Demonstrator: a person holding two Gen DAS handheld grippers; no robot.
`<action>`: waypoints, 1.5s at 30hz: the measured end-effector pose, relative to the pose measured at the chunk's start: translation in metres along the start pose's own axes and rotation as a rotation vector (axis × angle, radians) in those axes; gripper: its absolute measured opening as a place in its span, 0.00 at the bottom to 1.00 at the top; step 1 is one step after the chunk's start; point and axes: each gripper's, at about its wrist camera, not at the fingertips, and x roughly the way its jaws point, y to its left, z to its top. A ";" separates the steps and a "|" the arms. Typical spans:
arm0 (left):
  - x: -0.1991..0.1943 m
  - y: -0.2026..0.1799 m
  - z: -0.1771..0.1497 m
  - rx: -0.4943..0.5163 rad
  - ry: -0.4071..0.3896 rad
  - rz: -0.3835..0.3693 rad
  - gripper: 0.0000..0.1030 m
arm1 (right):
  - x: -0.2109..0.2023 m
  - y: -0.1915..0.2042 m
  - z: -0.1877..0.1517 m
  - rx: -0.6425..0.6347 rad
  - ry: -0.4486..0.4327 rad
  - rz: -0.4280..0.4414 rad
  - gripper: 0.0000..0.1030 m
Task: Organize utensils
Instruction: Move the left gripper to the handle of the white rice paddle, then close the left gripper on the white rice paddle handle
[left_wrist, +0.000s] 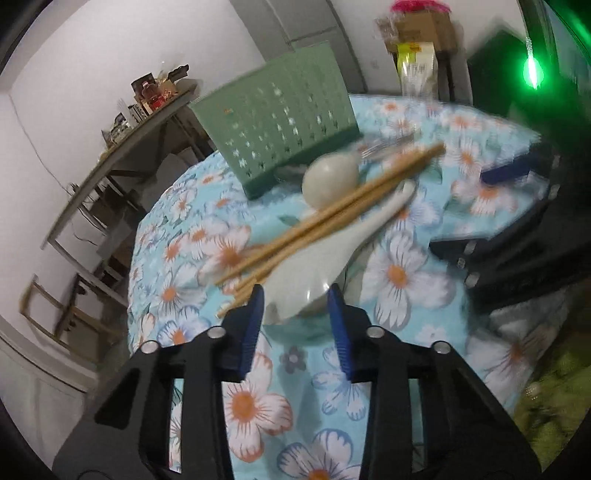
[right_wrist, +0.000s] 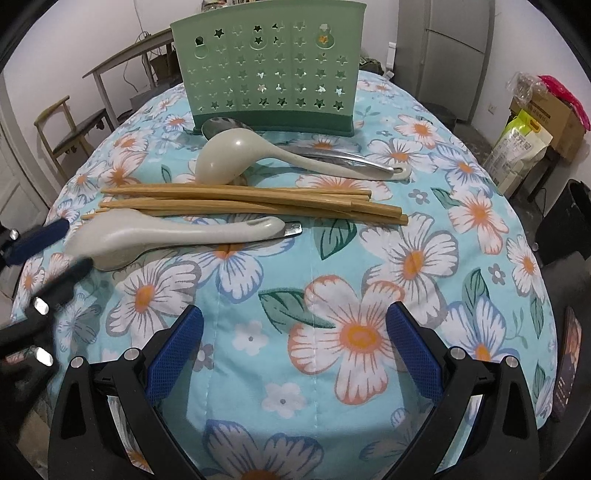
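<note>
Item: pale spoon (left_wrist: 314, 266), near-left on the table (right_wrist: 424, 332), bowl between my left gripper (left_wrist: 297, 295) pads, contact unclear. Clamp squarely, lift clear of chopsticks (right_wrist: 251, 201), carry to far green holder (right_wrist: 271, 66). Right gripper (right_wrist: 295, 339) open, empty

Two pale ladles (right_wrist: 236, 155), two metal spoons (right_wrist: 225, 123), one green holder (right_wrist: 269, 70), chopsticks (right_wrist: 251, 201) uncountable.
</note>
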 end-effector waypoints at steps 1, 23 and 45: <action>0.000 0.003 0.003 -0.017 -0.002 -0.013 0.27 | 0.000 0.000 0.001 -0.001 0.004 0.000 0.94; 0.034 0.070 0.004 -0.306 -0.055 -0.219 0.25 | 0.009 0.001 0.011 0.012 0.055 -0.007 0.94; 0.045 0.054 0.002 -0.193 -0.063 -0.341 0.26 | 0.015 0.002 0.017 0.027 0.052 -0.019 0.94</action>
